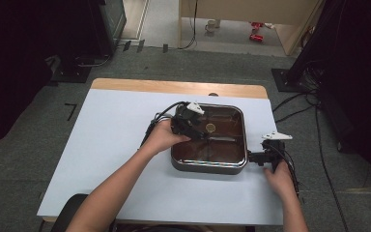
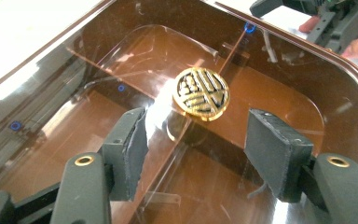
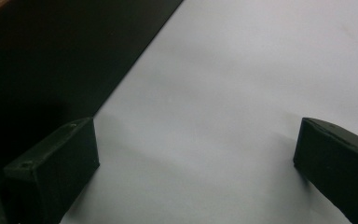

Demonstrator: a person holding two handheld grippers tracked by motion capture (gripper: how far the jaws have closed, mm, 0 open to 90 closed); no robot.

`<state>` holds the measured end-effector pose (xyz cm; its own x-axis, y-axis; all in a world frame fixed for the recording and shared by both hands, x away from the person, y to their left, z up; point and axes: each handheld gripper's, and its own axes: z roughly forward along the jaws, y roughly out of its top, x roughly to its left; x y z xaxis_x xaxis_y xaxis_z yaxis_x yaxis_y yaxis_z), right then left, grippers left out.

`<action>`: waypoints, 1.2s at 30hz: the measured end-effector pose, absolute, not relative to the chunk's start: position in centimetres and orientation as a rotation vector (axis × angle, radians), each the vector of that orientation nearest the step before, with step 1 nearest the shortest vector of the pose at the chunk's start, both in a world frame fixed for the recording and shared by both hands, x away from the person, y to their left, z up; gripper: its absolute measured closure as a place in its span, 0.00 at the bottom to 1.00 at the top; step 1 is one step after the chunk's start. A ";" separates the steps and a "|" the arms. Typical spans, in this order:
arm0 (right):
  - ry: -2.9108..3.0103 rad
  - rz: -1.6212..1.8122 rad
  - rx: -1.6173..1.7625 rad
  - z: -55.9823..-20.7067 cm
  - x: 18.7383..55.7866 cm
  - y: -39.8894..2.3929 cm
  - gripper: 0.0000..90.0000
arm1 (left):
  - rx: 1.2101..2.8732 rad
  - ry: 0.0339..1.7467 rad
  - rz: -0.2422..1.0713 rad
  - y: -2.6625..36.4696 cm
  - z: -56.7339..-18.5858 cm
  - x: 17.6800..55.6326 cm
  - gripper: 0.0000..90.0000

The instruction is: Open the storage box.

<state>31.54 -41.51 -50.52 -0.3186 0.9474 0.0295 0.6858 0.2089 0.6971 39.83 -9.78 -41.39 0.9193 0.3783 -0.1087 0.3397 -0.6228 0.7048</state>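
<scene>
Knob (image 2: 201, 94) on the glass lid is what the work turns on: a round gold disc with a raised black-and-gold pattern, standing on the middle of the brown-tinted lid (image 2: 270, 93) of a square electric pan. In the left gripper view it sits just above centre of the frame, ahead of the two black pads (image 2: 131, 147) and between their lines, with clear gaps on both sides. The left gripper (image 2: 198, 147) is therefore spread, though not wide, and pinches nothing; its jaws bracket the knob, which I judge is a line-up for a pinch to lift the lid.

Being round, the knob has no long axis across the lid; its short stem points up out of the glass, and its flat face tilts toward the camera. The lid is a rounded square lying flat, so it has no marked long side either.

In the high view the left gripper (image 1: 197, 129) hangs over the centre of the pan (image 1: 207, 168), coming in from the frame's left, with the knob (image 1: 210, 127) just off its tips. The right gripper (image 1: 257, 157) lies low on the white table cover (image 1: 106, 159) at the pan's right edge, near its lower corner; it probably waits there to brace the pan. In the right gripper view its pads (image 3: 56, 163) stand wide apart over bare cover (image 3: 242, 93), gripping nothing, the pan's dark side (image 3: 60, 51) at upper left.
</scene>
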 end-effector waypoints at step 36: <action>2.084 0.872 1.515 -50.5 31.5 -41.5 0.00 | 2.211 0.477 0.060 -9.9 -37.5 39.0 0.66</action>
<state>31.53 -41.50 -50.52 -0.3193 0.9472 0.0277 0.6847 0.2104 0.6978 38.96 -9.91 -37.48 0.9261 0.3577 -0.1202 0.3172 -0.5654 0.7614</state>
